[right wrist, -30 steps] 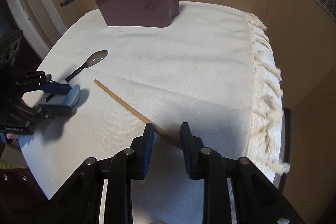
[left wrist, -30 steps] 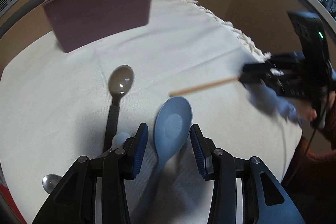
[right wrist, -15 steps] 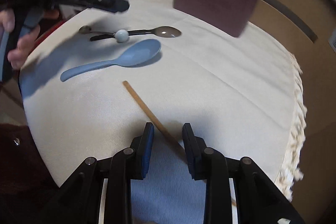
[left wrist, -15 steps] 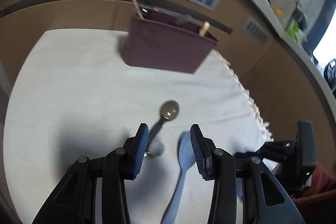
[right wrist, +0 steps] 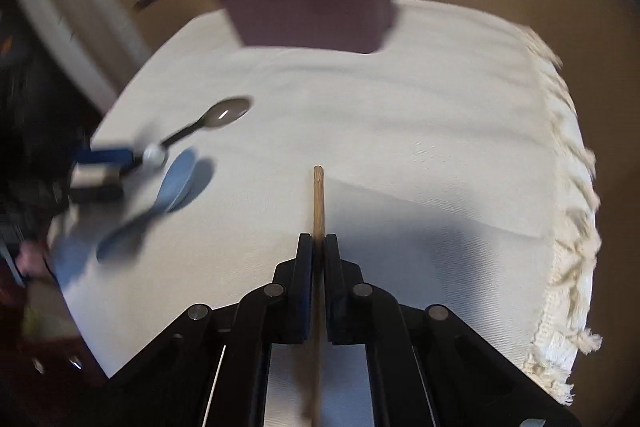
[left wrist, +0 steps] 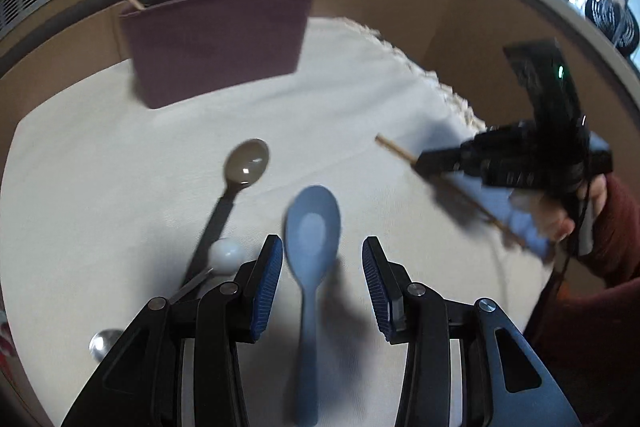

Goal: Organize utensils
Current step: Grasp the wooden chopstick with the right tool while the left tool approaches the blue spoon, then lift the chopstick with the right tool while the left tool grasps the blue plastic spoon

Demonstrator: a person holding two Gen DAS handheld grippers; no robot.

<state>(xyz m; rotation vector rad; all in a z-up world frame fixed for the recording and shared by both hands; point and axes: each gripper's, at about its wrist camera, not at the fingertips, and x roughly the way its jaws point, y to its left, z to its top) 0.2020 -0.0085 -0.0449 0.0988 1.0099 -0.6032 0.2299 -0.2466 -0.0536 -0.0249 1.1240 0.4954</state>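
My left gripper point(left wrist: 322, 259) is open, its jaws either side of a blue plastic spoon point(left wrist: 312, 227) lying on the white cloth; the spoon also shows in the right wrist view point(right wrist: 176, 183). My right gripper point(right wrist: 318, 247) is shut on a wooden chopstick point(right wrist: 318, 199), which points ahead above the cloth; it shows in the left wrist view too point(left wrist: 394, 149). A dark maroon utensil holder point(left wrist: 218, 35) stands at the back of the table point(right wrist: 312, 7) with several utensils in it.
A dark-handled spoon point(left wrist: 246, 167) lies left of the blue spoon, with a small white ball-ended utensil point(left wrist: 226, 255) across its handle and a metal spoon bowl point(left wrist: 102, 343) at the near left. The fringed cloth edge point(right wrist: 568, 155) is on the right.
My right gripper has closed on the chopstick and lifted it off the cloth. My left gripper has swung back down over the blue spoon, still open.
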